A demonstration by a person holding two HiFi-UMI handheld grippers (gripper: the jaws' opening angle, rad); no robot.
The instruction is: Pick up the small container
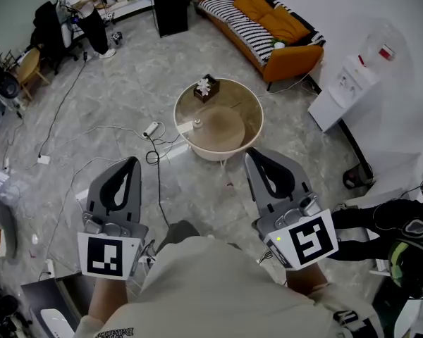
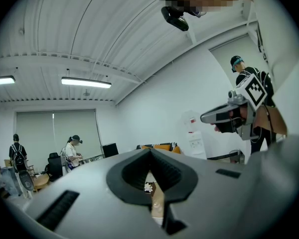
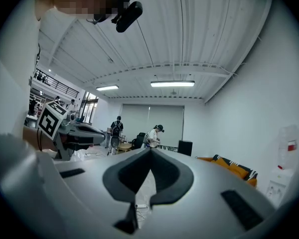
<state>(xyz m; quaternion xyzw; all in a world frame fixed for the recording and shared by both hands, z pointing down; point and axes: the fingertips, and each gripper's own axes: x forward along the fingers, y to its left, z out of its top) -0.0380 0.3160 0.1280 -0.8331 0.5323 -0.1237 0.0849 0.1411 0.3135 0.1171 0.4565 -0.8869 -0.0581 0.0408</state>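
Observation:
The small container, pale with a lid, stands near the left rim of the round wooden table, well ahead of both grippers. My left gripper and right gripper are held low near my body, short of the table, with the jaws together and nothing in them. In the left gripper view the shut left gripper shows a sliver of the table through the slot between its jaws. The right gripper view shows the right gripper with its jaws closed, pointing across the room.
A dark tissue box sits at the table's back. Cables and a power strip lie on the floor left of the table. An orange sofa, a water dispenser, a person at the back left and another at the right surround the area.

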